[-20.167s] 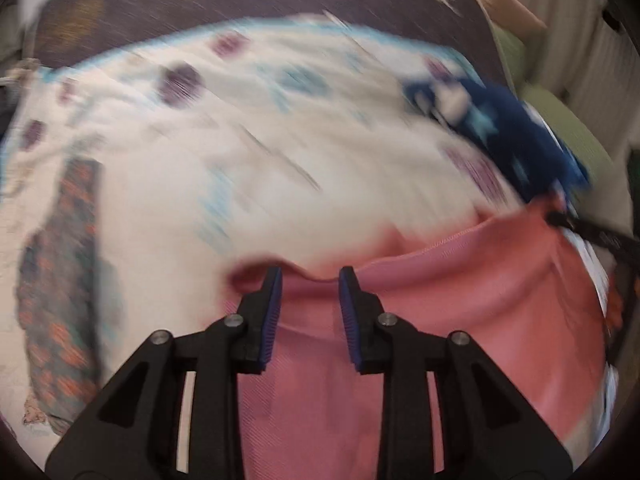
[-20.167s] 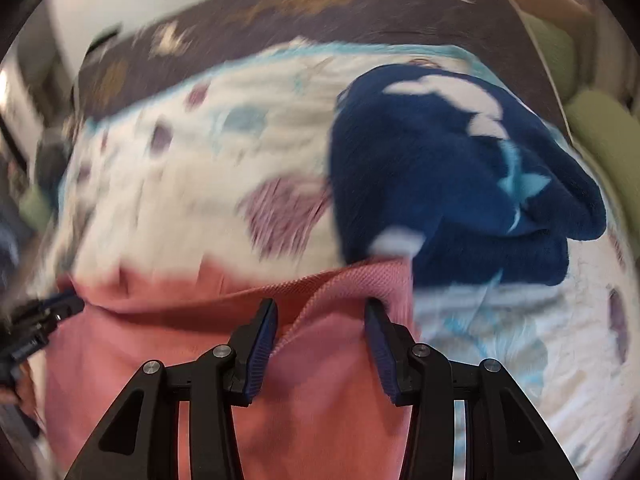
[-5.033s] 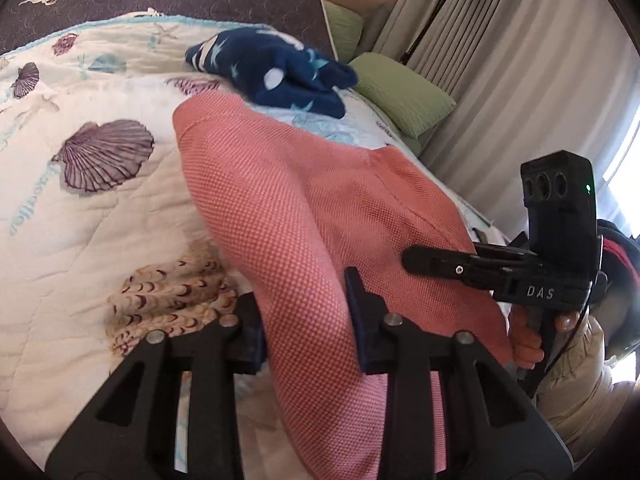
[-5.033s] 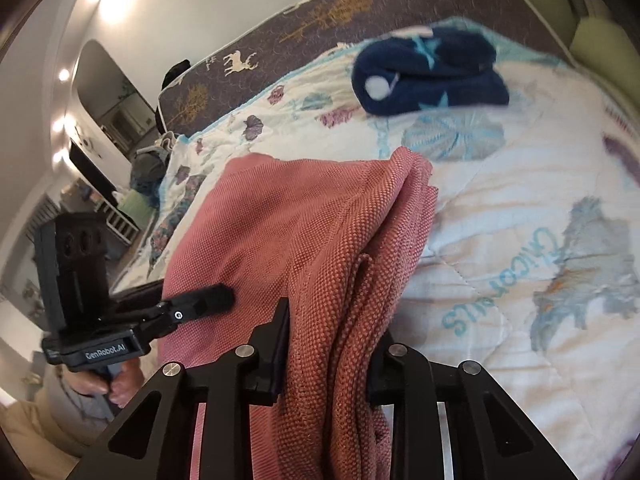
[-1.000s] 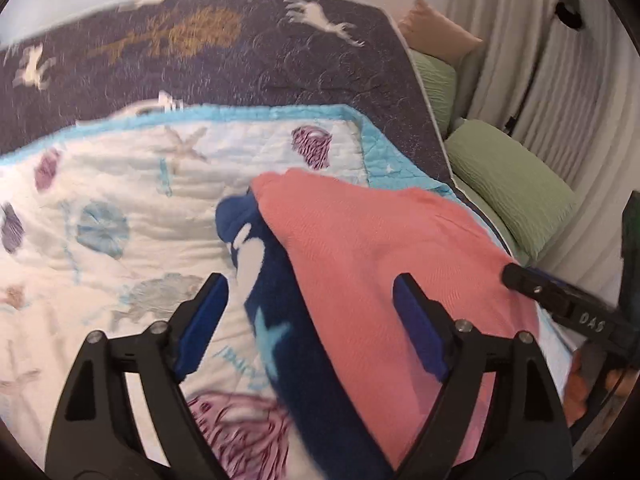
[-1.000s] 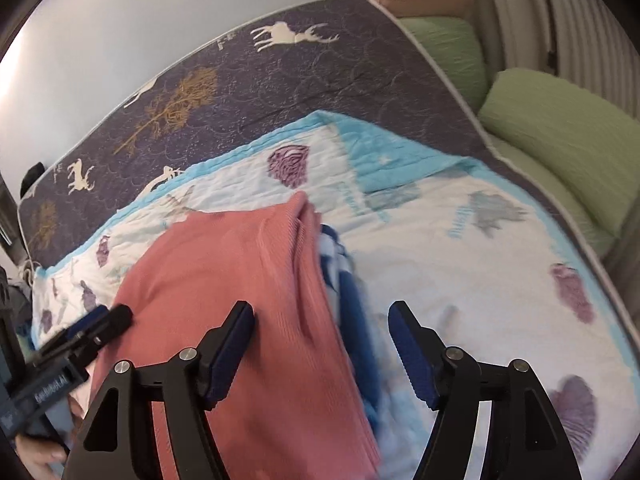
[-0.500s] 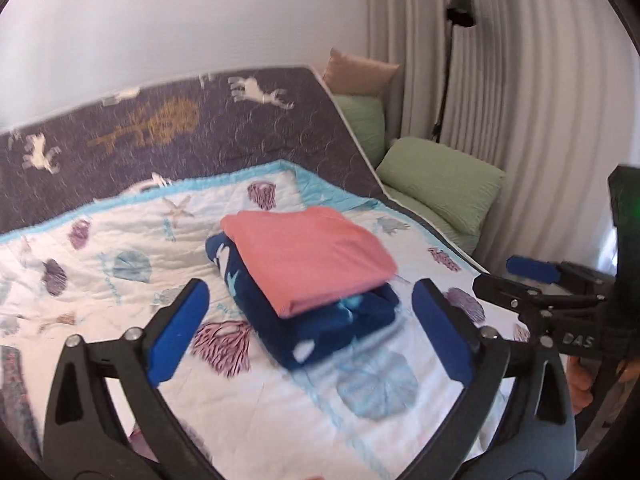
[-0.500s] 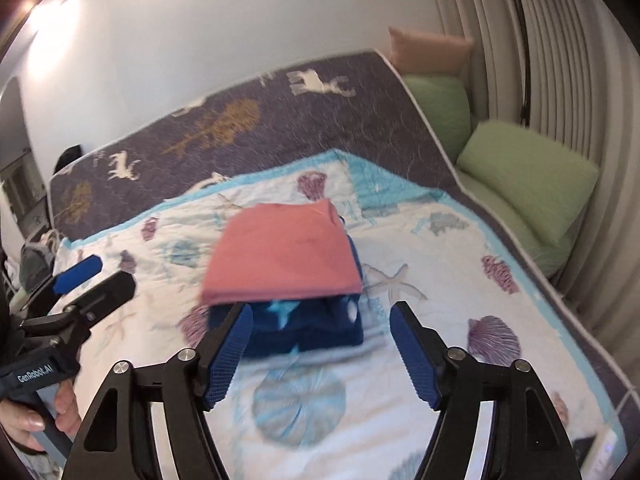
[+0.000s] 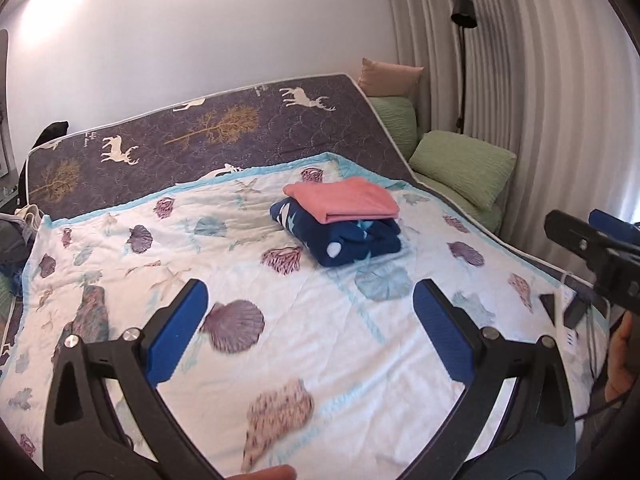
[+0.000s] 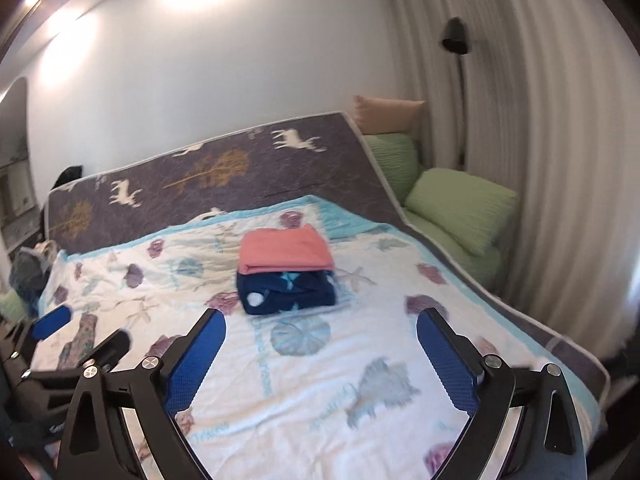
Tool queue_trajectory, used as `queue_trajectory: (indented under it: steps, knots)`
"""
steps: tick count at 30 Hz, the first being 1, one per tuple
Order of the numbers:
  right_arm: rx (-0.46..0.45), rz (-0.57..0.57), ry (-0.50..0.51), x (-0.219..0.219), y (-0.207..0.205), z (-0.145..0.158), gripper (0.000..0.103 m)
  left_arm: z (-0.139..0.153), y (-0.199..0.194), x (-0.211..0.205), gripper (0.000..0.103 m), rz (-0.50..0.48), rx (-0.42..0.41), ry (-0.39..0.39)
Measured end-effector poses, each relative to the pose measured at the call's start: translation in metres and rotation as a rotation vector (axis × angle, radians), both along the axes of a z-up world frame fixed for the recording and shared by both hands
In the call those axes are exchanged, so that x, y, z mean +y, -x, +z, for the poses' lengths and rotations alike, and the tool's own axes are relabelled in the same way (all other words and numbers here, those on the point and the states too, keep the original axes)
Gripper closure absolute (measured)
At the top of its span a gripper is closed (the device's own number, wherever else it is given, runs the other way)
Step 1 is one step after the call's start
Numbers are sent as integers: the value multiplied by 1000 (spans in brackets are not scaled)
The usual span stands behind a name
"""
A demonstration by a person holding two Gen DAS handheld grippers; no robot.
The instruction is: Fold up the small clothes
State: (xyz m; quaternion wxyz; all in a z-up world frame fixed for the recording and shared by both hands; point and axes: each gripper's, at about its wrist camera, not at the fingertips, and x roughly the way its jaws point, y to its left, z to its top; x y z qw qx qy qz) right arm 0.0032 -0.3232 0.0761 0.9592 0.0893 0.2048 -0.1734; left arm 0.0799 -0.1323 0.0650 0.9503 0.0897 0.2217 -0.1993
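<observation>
A folded pink garment point(image 9: 344, 199) lies on top of a folded navy patterned garment point(image 9: 340, 236) in the middle of the bed; both also show in the right wrist view, the pink garment point(image 10: 285, 252) above the navy one point(image 10: 286, 294). My left gripper point(image 9: 312, 328) is wide open and empty, held well back from the stack. My right gripper point(image 10: 320, 354) is wide open and empty, also far back. The right gripper shows at the right edge of the left wrist view point(image 9: 592, 244).
The bed has a white seashell quilt point(image 9: 280, 320) over a dark deer-print mattress cover point(image 9: 208, 132). Green pillows point(image 9: 460, 164) and a floor lamp point(image 9: 464, 12) stand by the curtain on the right. A clothes pile point(image 10: 28, 276) lies at the far left. Small items point(image 9: 564, 312) sit on the bed's right edge.
Both grippers have pulled further back and up from the stack, which now looks smaller and farther away. The pink garment rests on the navy one, released.
</observation>
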Motion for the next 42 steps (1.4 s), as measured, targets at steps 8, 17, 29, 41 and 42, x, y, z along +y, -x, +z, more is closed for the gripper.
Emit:
queue_trajectory:
  steps: [8, 17, 29, 41, 42]
  knots:
    - [-45, -5, 19, 29, 63, 8, 5, 6, 61, 29, 1, -13, -48, 56]
    - [-26, -20, 40, 50, 107, -3, 4, -17, 92, 33, 1, -13, 16, 11]
    - [25, 44, 19, 57, 107, -27, 4, -24, 99, 42, 1, 27, 58, 25]
    - [36, 57, 19, 57, 103, -30, 4, -29, 92, 42, 1, 16, 88, 39]
    - [39, 59, 21, 58, 101, -31, 4, -30, 91, 43, 1, 14, 90, 41]
